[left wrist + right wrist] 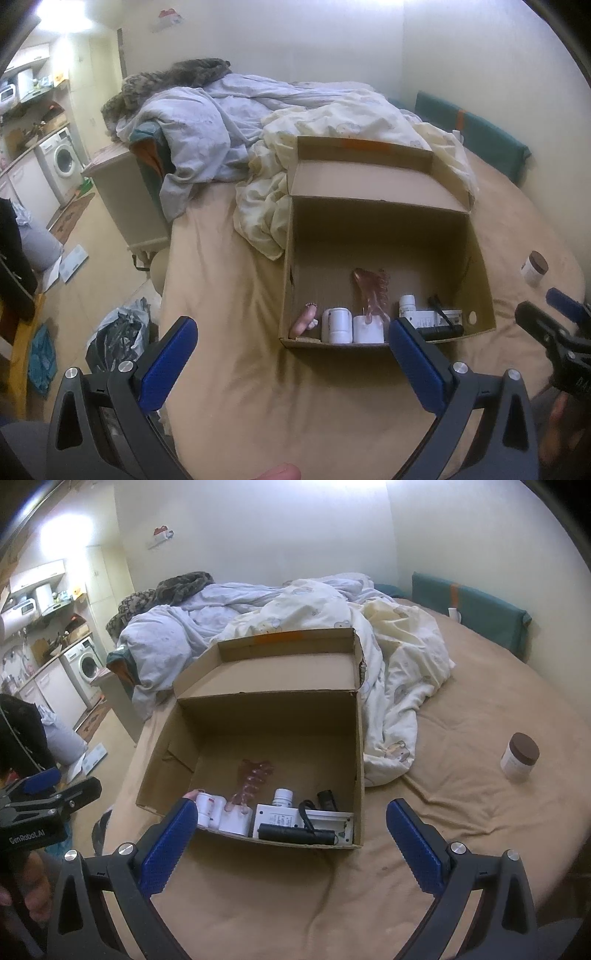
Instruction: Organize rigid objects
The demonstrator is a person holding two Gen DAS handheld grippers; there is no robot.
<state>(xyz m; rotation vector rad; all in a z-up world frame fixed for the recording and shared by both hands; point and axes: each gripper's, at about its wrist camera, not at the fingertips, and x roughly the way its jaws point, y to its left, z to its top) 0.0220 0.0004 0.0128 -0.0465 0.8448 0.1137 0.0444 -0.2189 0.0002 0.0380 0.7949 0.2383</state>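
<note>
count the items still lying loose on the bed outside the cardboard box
1: a white jar with a brown lid, upright on the tan sheet to the right of the cardboard box. More could be hidden under the rumpled bedding.

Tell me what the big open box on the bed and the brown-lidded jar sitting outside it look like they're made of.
The box looks like plain corrugated cardboard: matte brown, with creased flaps and a torn, ragged edge at one corner. The jar appears to be plastic, with a smooth off-white body and a dark brown lid showing a faint sheen; glass can't be ruled out from these views.
</note>
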